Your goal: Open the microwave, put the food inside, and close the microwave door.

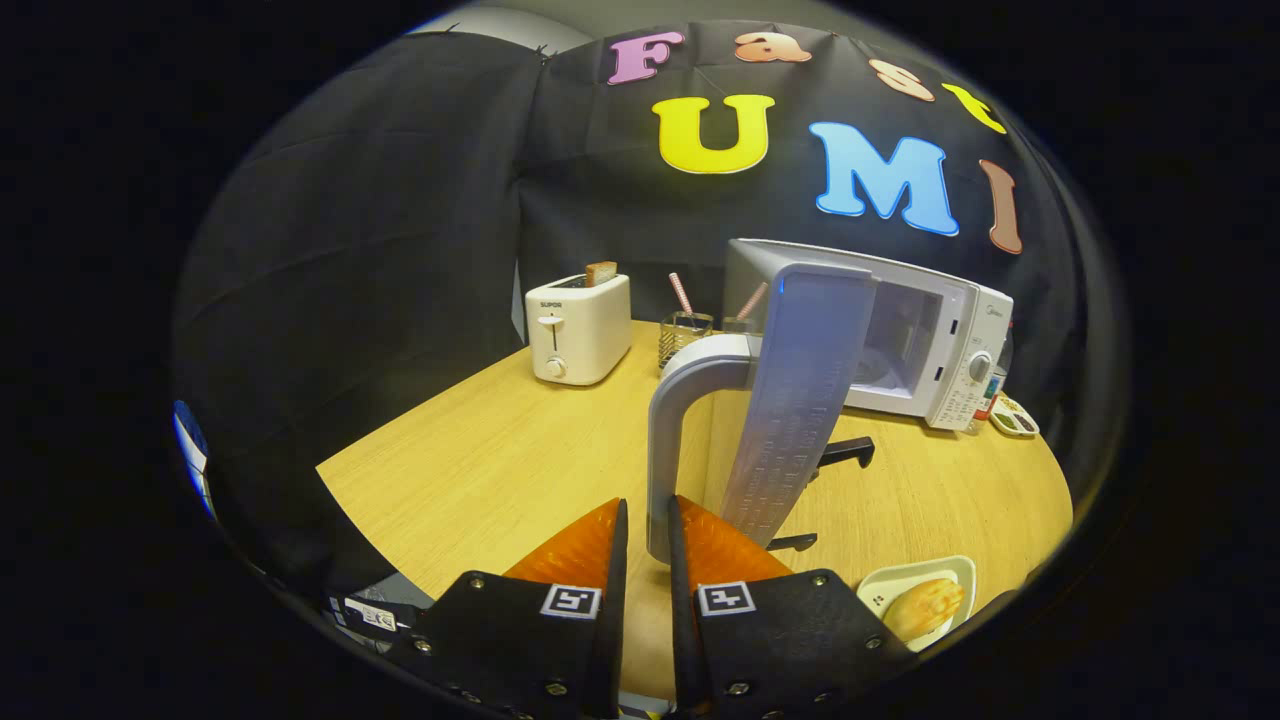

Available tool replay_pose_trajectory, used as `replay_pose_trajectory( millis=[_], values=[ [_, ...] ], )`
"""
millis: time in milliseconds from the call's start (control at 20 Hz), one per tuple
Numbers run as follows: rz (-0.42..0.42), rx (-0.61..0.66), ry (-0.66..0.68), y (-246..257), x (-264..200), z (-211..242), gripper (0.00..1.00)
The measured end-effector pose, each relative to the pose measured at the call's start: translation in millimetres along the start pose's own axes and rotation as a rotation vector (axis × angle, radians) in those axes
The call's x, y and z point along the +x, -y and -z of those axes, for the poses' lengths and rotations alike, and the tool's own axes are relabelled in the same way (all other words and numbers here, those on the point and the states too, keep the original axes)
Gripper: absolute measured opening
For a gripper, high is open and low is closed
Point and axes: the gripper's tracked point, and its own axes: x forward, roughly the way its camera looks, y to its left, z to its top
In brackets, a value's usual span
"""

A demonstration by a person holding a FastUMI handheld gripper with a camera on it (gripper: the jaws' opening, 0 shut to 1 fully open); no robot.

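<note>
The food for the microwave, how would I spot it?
Start at the white microwave with its door swung open. On the wooden table nearer you, beside the hand-held gripper around the door handle, sits a white plate holding a golden bun.

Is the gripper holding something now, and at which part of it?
The gripper appears to hold the open microwave door by the lower end of its handle, which sits between the nearly closed orange fingers.

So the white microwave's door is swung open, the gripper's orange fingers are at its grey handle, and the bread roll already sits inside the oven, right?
Not quite. The gripper view shows the bread roll still on its white rectangular dish on the wooden table. Otherwise right: the white microwave has its door open, and the gripper has its orange fingers at the grey handle.
</note>
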Motion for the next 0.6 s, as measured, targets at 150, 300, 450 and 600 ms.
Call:
replay_pose_trajectory(
  millis=[150,300,450,600],
  values=[
    [-0.068,-0.019,0.0,-22,1,-1,0.21],
    [-0.137,-0.019,0.031,-40,-12,-17,0.21],
    [-0.218,-0.012,0.1,-55,-36,-44,0.21],
    [-0.288,-0.009,0.209,-60,-71,-82,0.39]
  ],
)
